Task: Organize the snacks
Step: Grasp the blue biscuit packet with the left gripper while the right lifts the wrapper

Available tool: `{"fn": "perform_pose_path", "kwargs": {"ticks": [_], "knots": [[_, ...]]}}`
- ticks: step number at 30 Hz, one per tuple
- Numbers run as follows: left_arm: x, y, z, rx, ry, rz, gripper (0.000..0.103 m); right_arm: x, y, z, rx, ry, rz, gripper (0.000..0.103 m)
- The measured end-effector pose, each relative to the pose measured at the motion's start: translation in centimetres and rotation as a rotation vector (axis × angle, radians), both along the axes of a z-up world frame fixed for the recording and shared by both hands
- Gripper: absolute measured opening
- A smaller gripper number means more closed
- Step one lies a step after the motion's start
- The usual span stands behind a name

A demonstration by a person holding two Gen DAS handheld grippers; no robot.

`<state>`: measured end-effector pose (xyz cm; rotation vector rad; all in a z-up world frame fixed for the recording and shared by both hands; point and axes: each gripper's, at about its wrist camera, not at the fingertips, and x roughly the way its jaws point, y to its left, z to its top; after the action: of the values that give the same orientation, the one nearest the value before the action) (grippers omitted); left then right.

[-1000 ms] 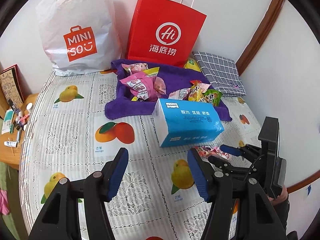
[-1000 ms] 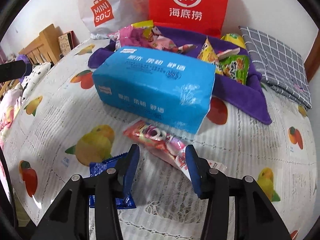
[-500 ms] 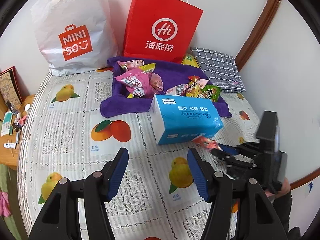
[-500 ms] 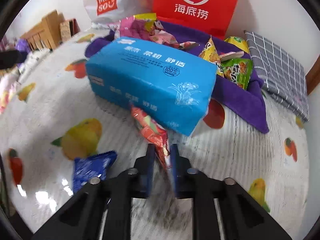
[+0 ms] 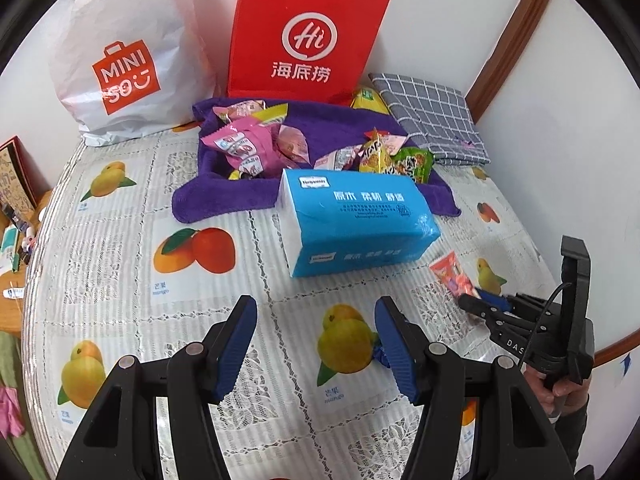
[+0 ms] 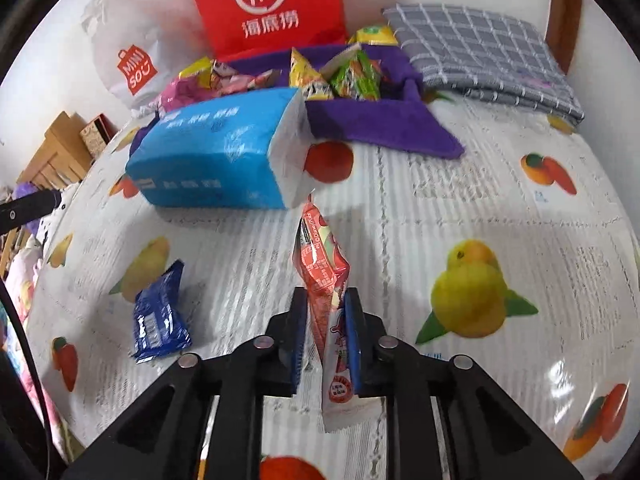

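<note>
- The right gripper point(image 6: 325, 334) has its jaws narrow and easing apart, with one red snack packet point(image 6: 322, 272) still pinched between the blue pads; the packet stands on edge and juts toward 12 o'clock, its white end hanging below the fingers.
- In the left wrist view the same gripper point(image 5: 470, 300) sits at 3 o'clock, held by a hand point(image 5: 560, 392), with the red packet point(image 5: 450, 274) sticking out of its tip above the tablecloth.
- The left gripper point(image 5: 316, 344) stands at a middling gap with nothing between its two blue pads point(image 5: 236, 344); only the fruit-print tablecloth point(image 5: 120, 264) lies under them.
- One blue snack packet point(image 6: 160, 320) lies flat on the cloth at 9 o'clock of the right gripper, well apart from it. A sliver of its wrapper point(image 5: 380, 354) peeks out just beside the left gripper's right finger.
- One blue tissue pack point(image 5: 356, 224) lies at 12 o'clock of the left gripper, near the held packet.
- Behind it, one purple towel point(image 5: 224, 200) carries a heap of snacks point(image 5: 256, 144): pink packets on its 9 o'clock side, yellow and green ones toward 3 o'clock. I cannot count them exactly.
- Two bags stand against the wall at 12 o'clock: one red paper bag point(image 5: 304, 36) and one white plastic bag point(image 5: 128, 52).
- One grey checked cloth point(image 5: 436, 116), folded, lies at 2 o'clock.
</note>
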<state>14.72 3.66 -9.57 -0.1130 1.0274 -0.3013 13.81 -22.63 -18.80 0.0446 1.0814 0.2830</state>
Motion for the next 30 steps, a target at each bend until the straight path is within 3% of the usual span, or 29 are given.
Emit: {"fn": "perform_pose_path", "kwargs": {"ticks": [6,18,21,23,30], "knots": [[-0.1,-1.4,-1.0,0.011,0.03,-0.006,0.059,0.4,0.1,-0.8,-0.028,-0.053,0.007,0.017],[-1.1,-5.9,-5.8,-0.009,0.155,-0.056,0.059,-1.1,-5.3,-0.1,-0.134,-0.222,-0.084,0.018],[-1.9,-6.7,-7.2,-0.029,0.193,-0.064,0.059,-1.1,-6.0,-0.1,-0.087,-0.217,-0.074,0.018],[-2.5,-7.1,-7.4,-0.034,0.173,-0.049,0.062,-1.2,-6.3,0.0,-0.05,-0.222,-0.058,0.018],[-2.3,-9.9,-7.5,-0.089,0.183,-0.065,0.062,-0.3,-5.8,-1.3,-0.035,-0.136,-0.025,0.018]]}}
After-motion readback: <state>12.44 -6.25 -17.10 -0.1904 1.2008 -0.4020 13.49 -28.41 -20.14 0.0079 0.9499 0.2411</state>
